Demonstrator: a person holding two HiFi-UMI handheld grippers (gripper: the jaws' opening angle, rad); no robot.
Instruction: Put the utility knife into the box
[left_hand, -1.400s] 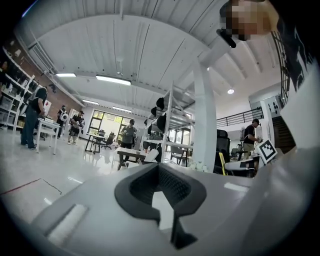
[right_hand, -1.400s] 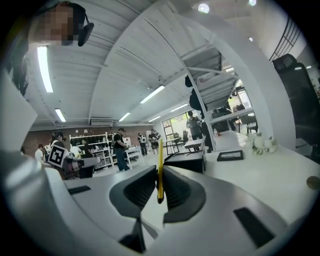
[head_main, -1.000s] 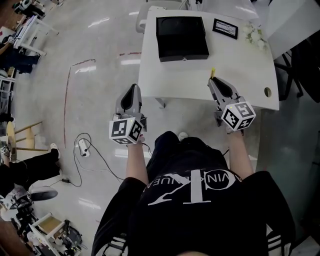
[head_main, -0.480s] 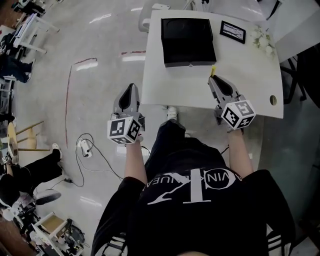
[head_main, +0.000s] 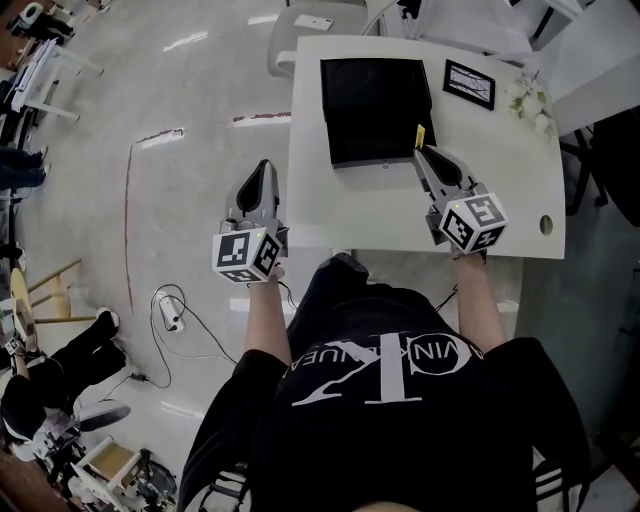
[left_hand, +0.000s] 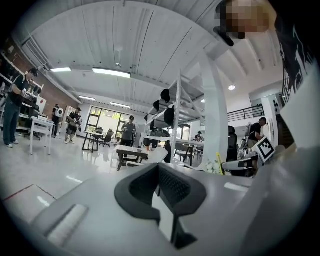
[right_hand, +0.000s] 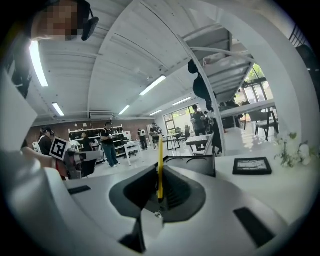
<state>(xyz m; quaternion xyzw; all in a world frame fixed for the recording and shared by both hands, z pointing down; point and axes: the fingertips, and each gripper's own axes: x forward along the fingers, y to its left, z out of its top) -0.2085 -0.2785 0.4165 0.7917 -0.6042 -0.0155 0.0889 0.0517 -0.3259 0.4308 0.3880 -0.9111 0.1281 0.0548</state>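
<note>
I hold the yellow utility knife (head_main: 418, 136), long axis near-to-far, clamped in my right gripper (head_main: 427, 158), the black box (head_main: 377, 95) lying just far-left of it on the table (head_main: 500, 200), while my left gripper (head_main: 262, 172), jaws nearly together on nothing, hangs off-table.

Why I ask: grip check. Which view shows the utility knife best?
Right gripper view: the utility knife stands upright, clamped in the right claw. The head view shows only its yellow tip by the box; the left gripper view, a distant sliver.
</note>
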